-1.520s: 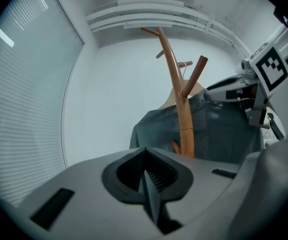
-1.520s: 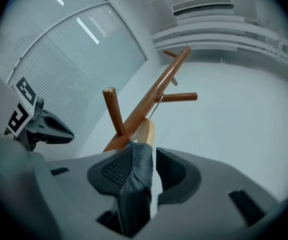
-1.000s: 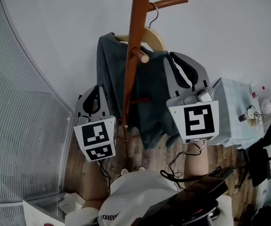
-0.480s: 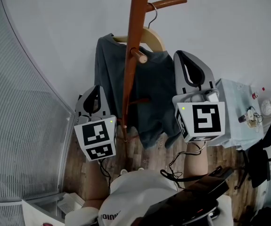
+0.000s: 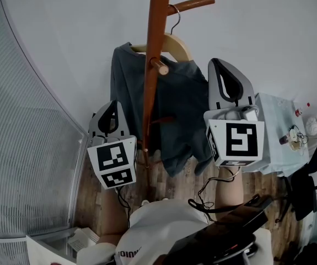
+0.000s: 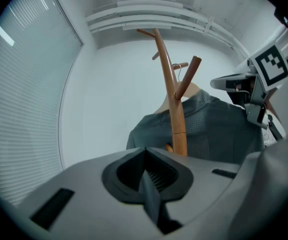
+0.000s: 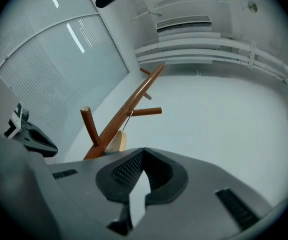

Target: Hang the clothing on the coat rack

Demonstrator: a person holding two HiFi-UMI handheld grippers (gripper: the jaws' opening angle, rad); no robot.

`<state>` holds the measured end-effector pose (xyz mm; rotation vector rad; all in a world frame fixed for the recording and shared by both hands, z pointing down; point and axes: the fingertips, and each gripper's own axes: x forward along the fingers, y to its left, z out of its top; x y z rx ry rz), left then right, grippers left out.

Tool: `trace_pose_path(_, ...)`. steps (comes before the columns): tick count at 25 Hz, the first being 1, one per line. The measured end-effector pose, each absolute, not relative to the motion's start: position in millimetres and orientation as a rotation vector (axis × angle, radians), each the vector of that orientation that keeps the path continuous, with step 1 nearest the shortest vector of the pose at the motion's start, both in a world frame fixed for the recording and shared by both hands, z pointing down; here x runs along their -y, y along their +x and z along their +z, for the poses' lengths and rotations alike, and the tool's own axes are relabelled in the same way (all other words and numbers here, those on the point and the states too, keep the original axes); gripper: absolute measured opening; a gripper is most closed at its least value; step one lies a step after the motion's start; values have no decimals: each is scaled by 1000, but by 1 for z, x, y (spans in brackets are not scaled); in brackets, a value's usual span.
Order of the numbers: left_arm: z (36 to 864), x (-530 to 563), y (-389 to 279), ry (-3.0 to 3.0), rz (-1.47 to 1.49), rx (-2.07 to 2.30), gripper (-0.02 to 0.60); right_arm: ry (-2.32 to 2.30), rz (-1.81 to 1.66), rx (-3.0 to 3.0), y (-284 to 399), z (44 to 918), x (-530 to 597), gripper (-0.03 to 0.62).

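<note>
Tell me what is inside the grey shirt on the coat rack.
A pale wooden hanger: its top shows above the collar, its wire hook over the upper peg. The hanger's arms are covered by the shirt.

I work in an office-like test room, bare white walls [image 5: 257, 37] around me, ribbed glass partition [image 5: 26, 148] on my left, air conditioner [image 7: 184, 23] high up, wood-plank floor [image 5: 172, 184], cloth-covered side table [image 5: 274, 142] with small items [image 5: 312, 125], black office chair [image 5: 304, 189] beside it
</note>
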<state>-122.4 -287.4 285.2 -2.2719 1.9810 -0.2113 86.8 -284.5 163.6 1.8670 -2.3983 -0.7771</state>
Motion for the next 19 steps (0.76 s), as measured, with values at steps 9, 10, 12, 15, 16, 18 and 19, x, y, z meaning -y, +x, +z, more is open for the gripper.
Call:
trace_pose_path(9,285,290,-119,-2279,-208,-1975,14,1870,-793,2381,89,162,287,18)
trace_pose_path(10,286,291,-119,-2280,-208,-1974,14,1869,-792,2380,89,162,287,18)
trace_pose_path(12,286,292,-119,-2283,-207,-1972,14,1873,-790,2376,90,163,288,18)
trace_pose_path(15,286,291,-119,-2284,-203,-1973,14,1875,-792,2372,90,162,287,18)
trace_pose_path(16,286,291,-119,-2284,-203,-1973,14,1873,-795,2370,90,162,287,18)
trace_pose_path(18,286,291,-119,-2283,-204,-1973,14,1867,-803,2367,89,161,287,18)
trace_pose_path(19,286,291,-119,-2283,-205,-1973,14,1863,-807,2365,89,161,287,18)
